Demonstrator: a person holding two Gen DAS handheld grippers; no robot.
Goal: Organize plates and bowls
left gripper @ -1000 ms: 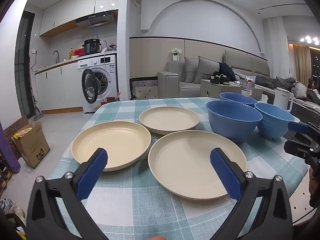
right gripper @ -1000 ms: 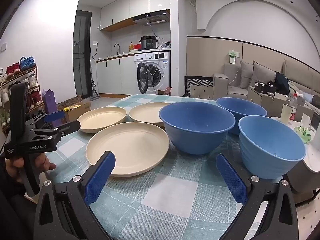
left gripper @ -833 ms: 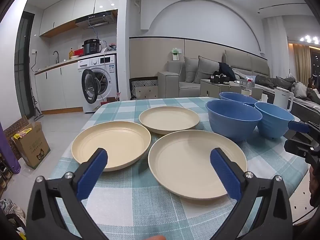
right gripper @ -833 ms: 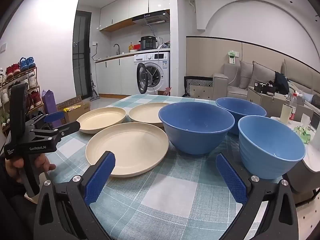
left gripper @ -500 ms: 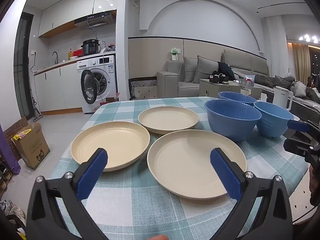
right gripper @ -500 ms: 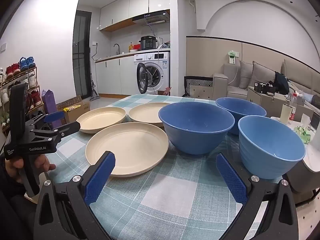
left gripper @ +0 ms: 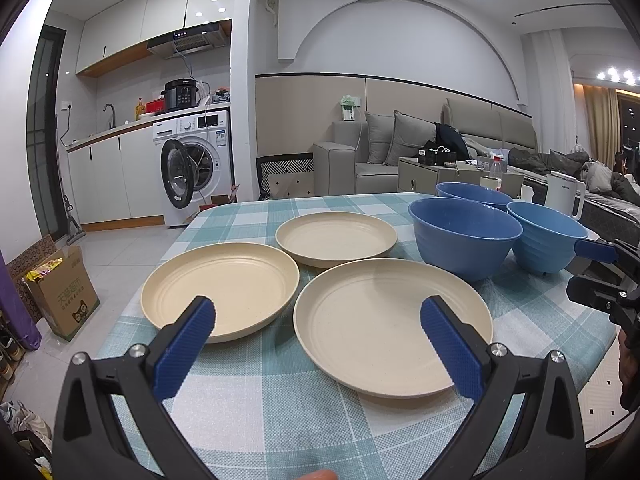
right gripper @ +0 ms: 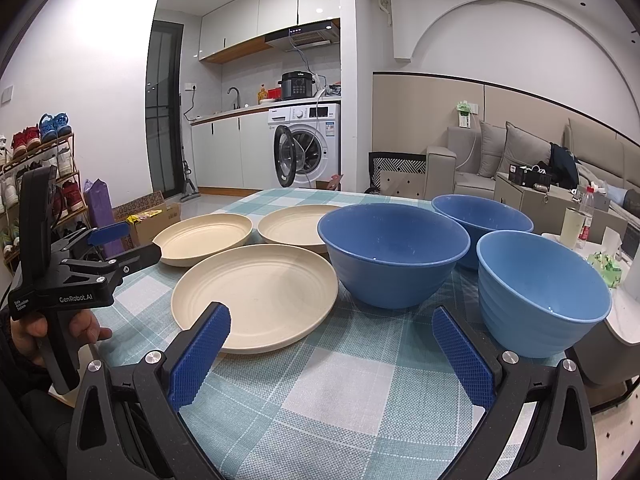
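Note:
Three cream plates lie side by side on the checked tablecloth [left gripper: 256, 404]: a near one [left gripper: 384, 324] [right gripper: 260, 292], a left one [left gripper: 224, 284] [right gripper: 204, 236] and a far one [left gripper: 336, 236] [right gripper: 292, 226]. Three blue bowls stand to their right: a large one [left gripper: 464, 236] [right gripper: 392, 252], a far one [left gripper: 472, 196] [right gripper: 480, 216] and a lighter near one [left gripper: 548, 240] [right gripper: 540, 296]. My left gripper [left gripper: 320, 344] is open and empty, above the table's near edge before the plates. My right gripper [right gripper: 332, 352] is open and empty, before the bowls.
The table's left edge drops to a tiled floor with a cardboard box [left gripper: 60, 292]. A washing machine [left gripper: 192, 168] stands behind. A sofa [left gripper: 400, 160] and a low table with bottles [right gripper: 584, 216] are beyond the bowls. A shoe rack [right gripper: 36, 184] stands at the left.

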